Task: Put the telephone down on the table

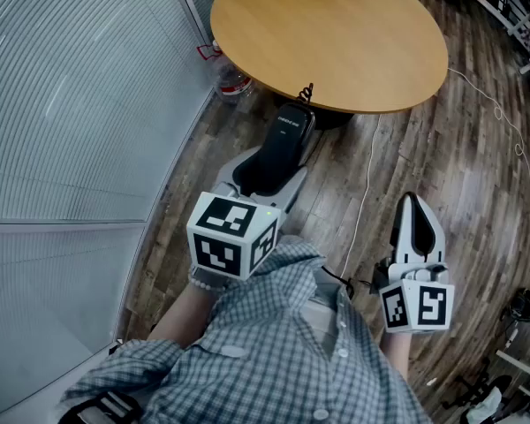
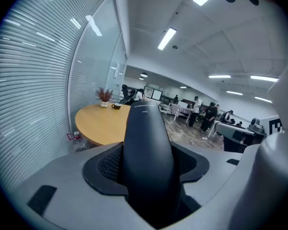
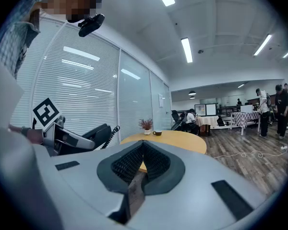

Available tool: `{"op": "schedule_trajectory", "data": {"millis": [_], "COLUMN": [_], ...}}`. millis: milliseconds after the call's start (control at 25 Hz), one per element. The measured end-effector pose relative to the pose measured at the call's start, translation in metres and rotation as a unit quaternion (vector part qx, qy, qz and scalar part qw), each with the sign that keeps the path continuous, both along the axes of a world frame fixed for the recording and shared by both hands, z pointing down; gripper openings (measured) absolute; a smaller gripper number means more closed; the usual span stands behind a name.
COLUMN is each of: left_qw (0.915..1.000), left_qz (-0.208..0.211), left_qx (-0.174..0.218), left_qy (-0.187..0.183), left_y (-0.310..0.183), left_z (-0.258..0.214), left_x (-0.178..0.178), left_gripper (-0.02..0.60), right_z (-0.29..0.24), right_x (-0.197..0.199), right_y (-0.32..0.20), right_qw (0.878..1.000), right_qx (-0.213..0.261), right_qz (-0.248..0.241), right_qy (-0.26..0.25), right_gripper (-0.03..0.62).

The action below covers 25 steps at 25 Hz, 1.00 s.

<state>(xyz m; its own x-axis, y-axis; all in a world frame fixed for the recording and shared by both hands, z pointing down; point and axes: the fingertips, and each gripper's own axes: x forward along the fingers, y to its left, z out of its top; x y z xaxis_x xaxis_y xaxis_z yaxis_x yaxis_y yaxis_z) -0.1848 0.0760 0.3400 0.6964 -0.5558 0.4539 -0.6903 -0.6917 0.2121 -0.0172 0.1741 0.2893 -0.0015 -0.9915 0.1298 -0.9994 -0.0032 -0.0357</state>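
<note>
Here the left gripper (image 1: 267, 182) pinches the handset (image 1: 287, 131) across its middle. The ribbed pads of its fingers (image 2: 107, 164) press on either flank, and the far end juts out ahead. The handset is in the air, just short of the near rim of the round desk (image 1: 353, 42). It looks like rigid, smooth plastic with a curved back, probably light but slippery, so a mid-body grip across the narrow sides seems the safest hold. A coiled cord (image 1: 307, 91) hangs at its tip and may tug as it is lowered. The right gripper (image 1: 417, 223) has its fingers pressed together on nothing.
</note>
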Motion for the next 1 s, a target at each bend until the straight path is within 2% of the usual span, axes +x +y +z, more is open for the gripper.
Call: {"op": "schedule_trajectory", "data": {"millis": [600,1000], "left_qw": [0.9997,0.9995], "left_qz": [-0.012,-0.013], "left_qx": [-0.011,-0.015], "left_qy": [0.017,0.025], "left_y": [-0.008,-0.03], "left_z": [-0.003,-0.001], "left_x": [-0.007,-0.041], "left_gripper": [0.279,0.279], "right_z": [-0.004,-0.008], "right_x": [-0.001,-0.037], "right_y": [-0.003,-0.031], "right_qw": [1.0,1.0], "right_qx": [0.002,-0.002], "right_qz": [-0.001,-0.006], "right_qy": [-0.003,0.005], "right_gripper": [0.008,0.008]}}
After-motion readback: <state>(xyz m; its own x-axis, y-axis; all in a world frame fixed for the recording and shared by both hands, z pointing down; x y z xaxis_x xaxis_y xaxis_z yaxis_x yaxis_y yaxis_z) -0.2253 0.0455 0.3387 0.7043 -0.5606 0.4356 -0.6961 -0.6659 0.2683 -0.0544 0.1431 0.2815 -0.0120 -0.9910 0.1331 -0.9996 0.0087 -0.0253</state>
